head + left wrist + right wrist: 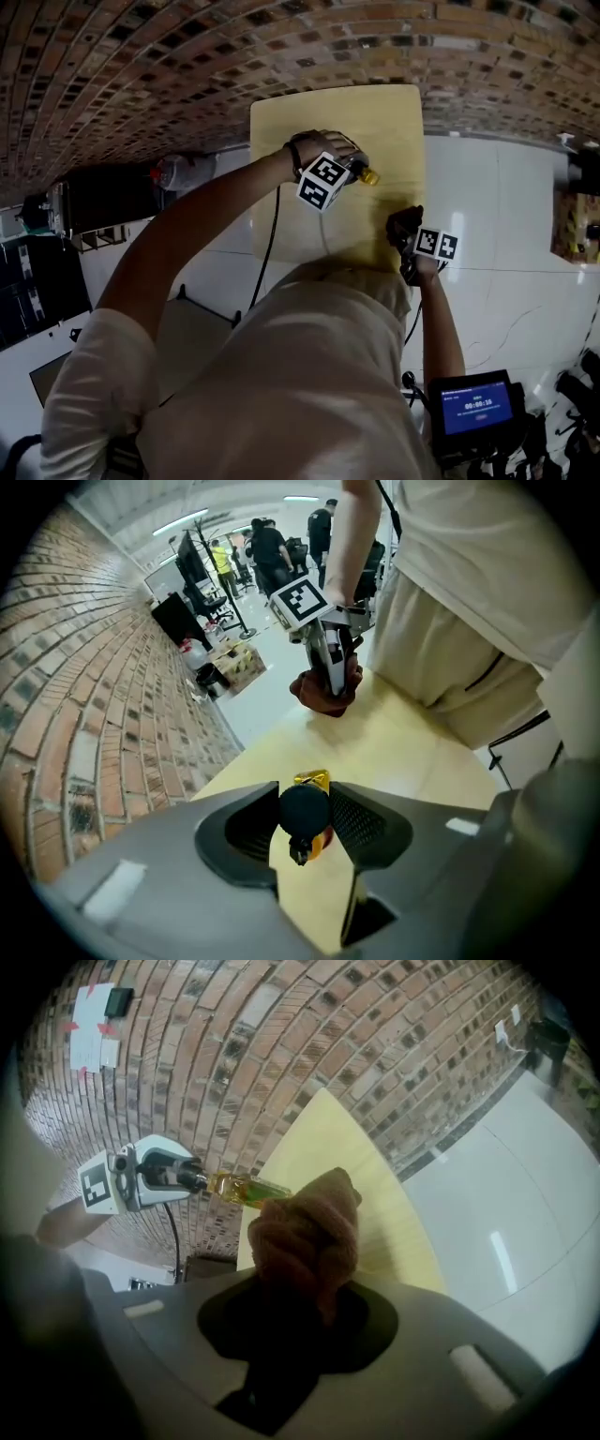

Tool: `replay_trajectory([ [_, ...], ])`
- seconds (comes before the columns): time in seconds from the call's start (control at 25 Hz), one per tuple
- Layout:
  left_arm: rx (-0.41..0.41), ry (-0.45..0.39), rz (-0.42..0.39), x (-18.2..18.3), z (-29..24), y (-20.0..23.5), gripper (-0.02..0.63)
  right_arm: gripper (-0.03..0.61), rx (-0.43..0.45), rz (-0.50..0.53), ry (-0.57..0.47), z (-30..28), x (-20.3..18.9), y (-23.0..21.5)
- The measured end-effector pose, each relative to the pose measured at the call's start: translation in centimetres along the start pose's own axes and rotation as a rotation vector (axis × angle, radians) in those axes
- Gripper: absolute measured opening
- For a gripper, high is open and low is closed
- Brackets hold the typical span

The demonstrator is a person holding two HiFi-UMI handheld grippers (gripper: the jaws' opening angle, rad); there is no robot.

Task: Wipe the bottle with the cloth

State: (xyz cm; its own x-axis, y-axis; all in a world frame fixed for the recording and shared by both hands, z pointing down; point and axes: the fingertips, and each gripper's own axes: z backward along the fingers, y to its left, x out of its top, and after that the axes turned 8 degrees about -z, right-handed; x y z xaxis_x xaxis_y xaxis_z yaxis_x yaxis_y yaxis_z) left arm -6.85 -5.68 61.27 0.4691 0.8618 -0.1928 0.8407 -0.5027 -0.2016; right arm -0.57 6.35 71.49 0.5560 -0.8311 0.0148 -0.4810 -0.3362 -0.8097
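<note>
my left gripper (pixel 305 810) clamped the bottle (pixel 242 1188) by its cap; my right gripper (pixel 298 1309) pinched the cloth (pixel 305 1232). bottle lay at cloth's 10 o'clock; judged gentle lengthwise strokes best.

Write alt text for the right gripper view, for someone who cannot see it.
A bunched brown cloth sits clamped in the right hand-held gripper, close to the camera. Beyond it the left hand-held gripper holds a bottle of yellow liquid by its cap, over a pale yellow table beside a brick wall.
</note>
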Motion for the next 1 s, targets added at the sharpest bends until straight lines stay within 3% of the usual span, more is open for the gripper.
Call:
replay_trajectory([
  [0.08, -0.011, 0.021, 0.028, -0.2, 0.1, 0.3, 0.186, 0.095, -0.007, 0.030, 0.012, -0.4, -0.4, 0.5],
  [0.16, -0.017, 0.048, 0.154, -0.3, 0.2, 0.9, 0.184, 0.097, -0.031, 0.107, 0.025, -0.8, -0.7, 1.2],
  [0.32, 0.018, 0.078, 0.545, -0.5, 0.2, 3.0, 0.183, 0.095, -0.047, 0.272, 0.020, -1.9, -0.8, 3.3],
  [0.48, 0.041, 0.095, 0.918, -1.0, -0.3, 4.8, 0.177, 0.095, -0.032, 0.363, -0.020, -3.7, 0.0, 5.5],
  [0.6, 0.006, 0.100, 1.200, -0.8, -1.4, 5.3, 0.176, 0.095, -0.036, 0.448, -0.069, -4.8, 1.2, 7.5],
  [0.68, -0.023, 0.116, 1.341, -0.6, -1.8, 5.3, 0.176, 0.095, -0.032, 0.489, -0.111, -5.5, 2.1, 8.8],
  [0.88, -0.001, 0.121, 1.494, -1.1, -2.0, 5.7, 0.176, 0.095, -0.006, 0.530, -0.227, -6.8, 5.3, 11.8],
  [1.0, -0.004, 0.105, 1.547, -0.9, -1.7, 5.0, 0.176, 0.095, 0.025, 0.445, -0.202, -8.3, 6.1, 11.3],
])
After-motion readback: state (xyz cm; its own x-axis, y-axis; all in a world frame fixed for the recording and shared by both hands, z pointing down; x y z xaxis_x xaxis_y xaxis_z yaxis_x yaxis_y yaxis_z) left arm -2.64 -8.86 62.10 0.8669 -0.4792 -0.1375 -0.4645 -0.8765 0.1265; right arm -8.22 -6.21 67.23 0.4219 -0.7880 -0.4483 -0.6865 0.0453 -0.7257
